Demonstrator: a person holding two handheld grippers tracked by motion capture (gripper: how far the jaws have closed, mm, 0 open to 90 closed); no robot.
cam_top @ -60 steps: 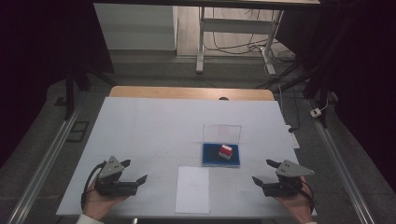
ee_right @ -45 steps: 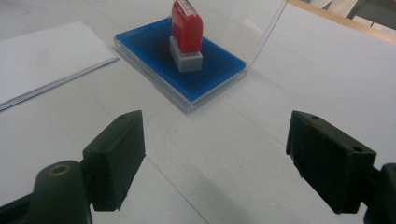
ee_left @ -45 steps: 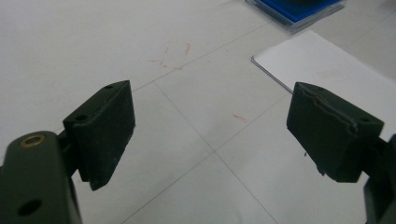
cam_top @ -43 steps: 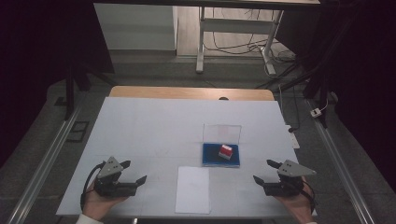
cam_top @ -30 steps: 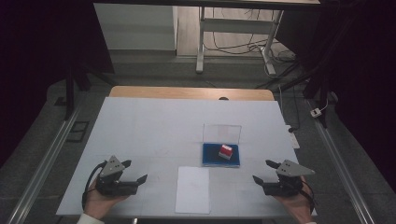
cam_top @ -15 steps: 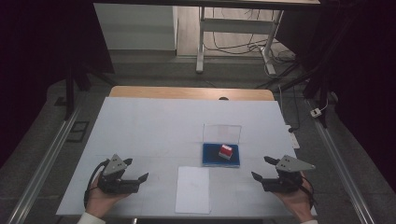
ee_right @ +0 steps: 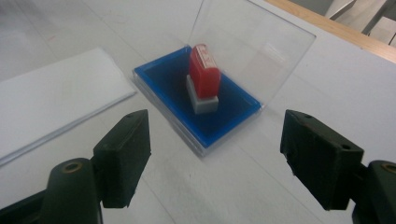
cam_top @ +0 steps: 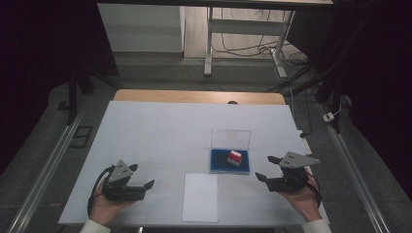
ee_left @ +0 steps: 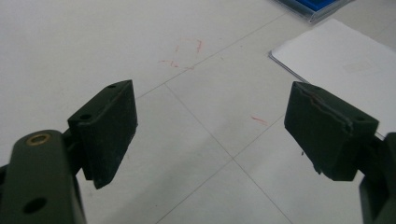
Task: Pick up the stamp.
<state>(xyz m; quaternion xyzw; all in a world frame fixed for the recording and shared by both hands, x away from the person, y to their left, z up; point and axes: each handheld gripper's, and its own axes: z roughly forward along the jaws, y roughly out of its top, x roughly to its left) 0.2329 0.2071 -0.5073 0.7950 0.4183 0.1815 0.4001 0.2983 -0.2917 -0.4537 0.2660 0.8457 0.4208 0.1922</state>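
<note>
Right gripper (cam_top: 266, 177) jaws wide apart, empty, aimed at red stamp (ee_right: 204, 71) just ahead. Stamp stands upright on blue ink pad (ee_right: 236, 109), clear lid (ee_right: 261, 44) raised behind it. Left gripper (cam_top: 145, 185) likewise gaping, empty, over bare table (cam_top: 145, 131).

Step, likely: approach before grasp. Next: right advances, straddles stamp, closes.

White paper sheet (cam_top: 200, 196) between grippers. Path open; upright lid close behind stamp.
</note>
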